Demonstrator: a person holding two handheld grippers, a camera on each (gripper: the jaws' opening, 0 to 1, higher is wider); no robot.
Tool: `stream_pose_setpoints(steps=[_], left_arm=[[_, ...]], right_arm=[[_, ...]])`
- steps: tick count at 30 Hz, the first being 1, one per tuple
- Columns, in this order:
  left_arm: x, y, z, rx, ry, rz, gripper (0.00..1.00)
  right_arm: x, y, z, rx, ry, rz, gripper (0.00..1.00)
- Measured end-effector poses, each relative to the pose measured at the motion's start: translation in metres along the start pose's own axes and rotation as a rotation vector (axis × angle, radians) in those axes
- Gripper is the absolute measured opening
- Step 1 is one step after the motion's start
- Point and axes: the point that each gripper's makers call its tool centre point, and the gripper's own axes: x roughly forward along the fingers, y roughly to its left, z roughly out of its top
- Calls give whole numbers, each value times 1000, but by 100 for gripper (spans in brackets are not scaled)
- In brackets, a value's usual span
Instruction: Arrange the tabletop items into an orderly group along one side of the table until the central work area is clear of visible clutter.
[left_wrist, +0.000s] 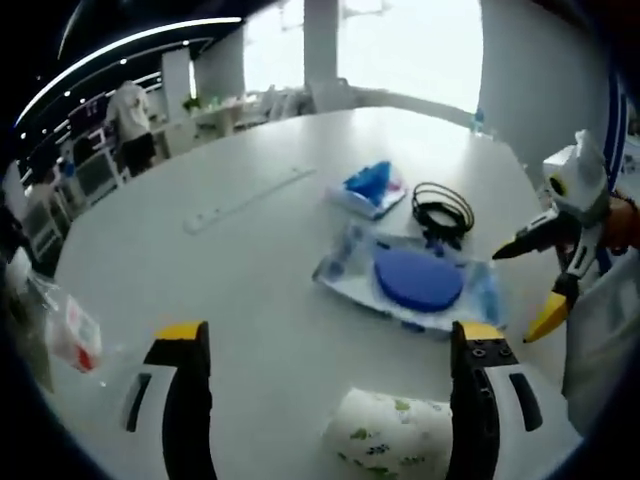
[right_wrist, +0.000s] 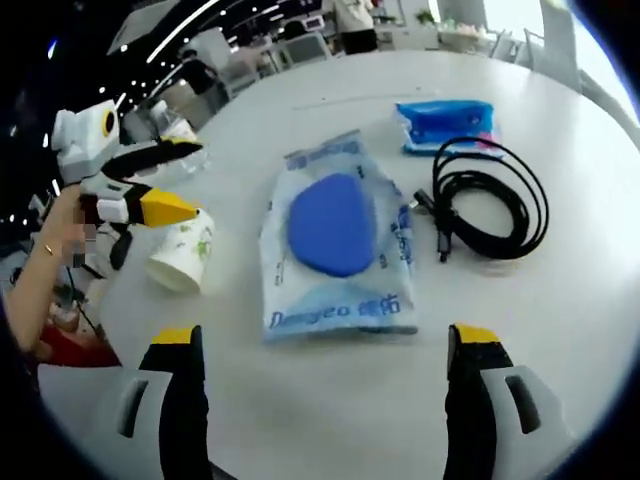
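White table (left_wrist: 250, 300) open ahead; both claws apart; paper cup (left_wrist: 390, 432) near edge.

Open office: bright windows (left_wrist: 410, 45) beyond the white tabletop's (left_wrist: 250, 300) far edge, ceiling light strips (left_wrist: 120, 55), desks and chairs (right_wrist: 250, 60) behind.

In the right gripper view, a plastic pouch (right_wrist: 338, 243) lay mid-table (right_wrist: 560, 330) with a disc (right_wrist: 332, 224) inside it. A coiled cable (right_wrist: 487, 203) lay just right of it, a tissue pack (right_wrist: 444, 125) beyond the cable. A tipped paper cup (right_wrist: 183, 254) lay left of the pouch.
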Motion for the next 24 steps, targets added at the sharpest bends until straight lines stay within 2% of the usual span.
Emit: stream_pose_setpoints(steps=[5, 8, 9, 12, 16, 20, 24], left_arm=[[15, 2, -3, 11, 26, -19, 94], [22, 1, -5, -2, 41, -44, 90], [26, 1, -4, 4, 44, -47, 89], [34, 2, -4, 24, 59, -44, 89], [45, 4, -5, 42, 72, -58, 86], [54, 4, 3, 23, 48, -89, 84], [63, -2, 13, 58, 39, -140, 74]], right_arm=[[2, 6, 2, 26, -11, 5, 99], [2, 3, 5, 71, -30, -21, 84], [1, 1, 6, 94, -40, -42, 82], [4, 3, 5, 97, -34, -29, 85], [4, 0, 5, 145, -43, -45, 82], [3, -2, 2, 180, -32, -68, 78], [3, -3, 0, 206, -32, -81, 73]])
